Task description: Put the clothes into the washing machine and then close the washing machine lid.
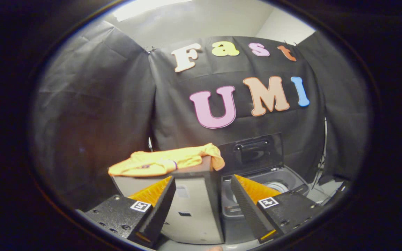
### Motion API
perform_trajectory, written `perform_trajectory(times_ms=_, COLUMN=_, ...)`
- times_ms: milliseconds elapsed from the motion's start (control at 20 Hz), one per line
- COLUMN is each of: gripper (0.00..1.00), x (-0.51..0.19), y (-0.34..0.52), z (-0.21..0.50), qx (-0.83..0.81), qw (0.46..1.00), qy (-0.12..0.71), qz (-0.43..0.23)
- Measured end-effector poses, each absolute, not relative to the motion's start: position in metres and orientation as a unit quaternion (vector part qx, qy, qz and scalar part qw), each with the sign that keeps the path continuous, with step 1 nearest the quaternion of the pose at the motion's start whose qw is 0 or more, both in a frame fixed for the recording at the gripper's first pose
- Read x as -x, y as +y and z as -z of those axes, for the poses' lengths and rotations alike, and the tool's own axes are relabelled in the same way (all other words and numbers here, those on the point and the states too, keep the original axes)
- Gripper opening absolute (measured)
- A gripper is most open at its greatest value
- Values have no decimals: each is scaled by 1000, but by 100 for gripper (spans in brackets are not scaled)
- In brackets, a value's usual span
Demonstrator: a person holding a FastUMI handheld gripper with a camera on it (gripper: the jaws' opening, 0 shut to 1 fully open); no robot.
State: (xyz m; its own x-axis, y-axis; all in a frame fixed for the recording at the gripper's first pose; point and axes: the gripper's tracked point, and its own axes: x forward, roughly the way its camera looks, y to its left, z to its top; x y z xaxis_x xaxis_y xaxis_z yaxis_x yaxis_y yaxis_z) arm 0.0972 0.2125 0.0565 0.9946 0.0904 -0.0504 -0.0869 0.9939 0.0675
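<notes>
Gripper: my gripper [202,195] is spread wide with nothing between its fingers; one finger [159,205] sits at about 7 o'clock and the other at about 5 o'clock.
Hidden: the fingers cover the lower corners of the white box [194,209] and part of the washing machine [274,184] front, so I cannot see what either stands on.
Hard to make out: the drum opening is mostly behind my 5 o'clock finger; just a pale curved rim shows, and I cannot tell what is inside. A small dark mark on the box front is too blurred to read.
Clothes: a yellow-orange garment [166,162] lies crumpled and flat on top of the white box, at about 11 o'clock from the gap between my fingers and beyond them. One corner droops over the box's edge on the washing machine side. A small dark patch shows on the cloth.
Washing machine: just beside the box at about 1 o'clock, grey-topped.
Lid: the lid [253,153] stands raised, dark, with a handle on its face.
</notes>
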Motion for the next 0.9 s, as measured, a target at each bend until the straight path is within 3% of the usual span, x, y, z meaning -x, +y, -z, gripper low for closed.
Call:
perform_trajectory(times_ms=450, gripper=96, x=-235, y=343, z=-66, qx=56, qw=985, qy=132, qz=-91)
perform_trajectory(times_ms=900, gripper=97, x=-312, y=377, z=-14, qx=150, qw=957, qy=245, qz=-48)
